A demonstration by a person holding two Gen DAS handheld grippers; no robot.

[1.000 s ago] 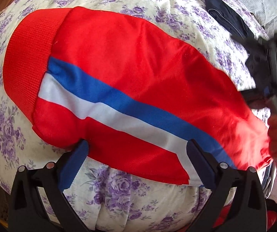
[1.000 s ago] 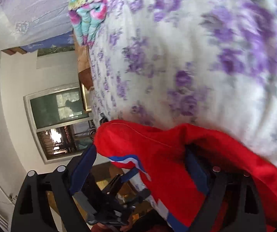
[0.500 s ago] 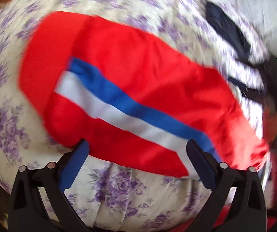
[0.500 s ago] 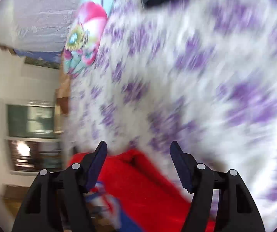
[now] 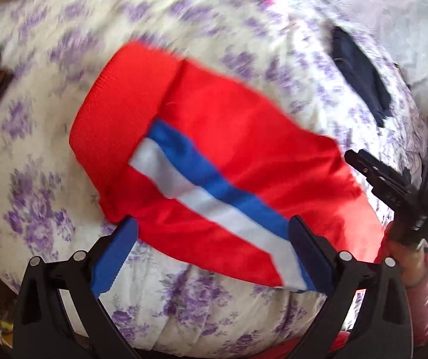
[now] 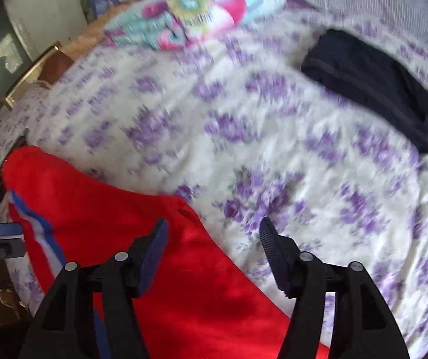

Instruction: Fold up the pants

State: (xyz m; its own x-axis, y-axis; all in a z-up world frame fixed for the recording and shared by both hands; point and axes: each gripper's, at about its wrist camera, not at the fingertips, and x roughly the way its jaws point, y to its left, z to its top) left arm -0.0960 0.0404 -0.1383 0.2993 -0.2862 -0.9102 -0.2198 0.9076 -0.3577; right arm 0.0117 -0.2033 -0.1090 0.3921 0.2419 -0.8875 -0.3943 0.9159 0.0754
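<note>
While the red track pants with a blue-and-white side stripe and ribbed waistband (image 5: 231, 161) are lying folded lengthwise on the cream quilt with purple flowers (image 5: 49, 95), both tongs are hanging above them with nothing pinched. The left gripper (image 5: 212, 248) is standing spread wide, blue pads clear of the cloth, pointing down at the near long edge of the pants. The right gripper (image 6: 212, 254) is spread too; its jaws have just been opening a little, with no cloth between them, one pad showing over red fabric and the other over bare quilt. In the left wrist view, the long axis of the pants is running from the waistband at upper left down to the leg end at lower right, so the left gripper is nearer the middle and waistband half, and the right gripper is nearer the leg end, sitting just past the far long edge. Judging from this, the next fold is likely turning on bringing the leg end toward the waistband along that axis. Open quilt is lying beyond the far edge and left of the waistband, giving room to carry cloth over. A folded dark navy garment (image 6: 372, 86) is lying well apart at upper right, and a bright floral pillow (image 6: 196, 12) farther back. Blur is making the leg hem hard to read; it is possibly hanging off the bed edge.
</note>
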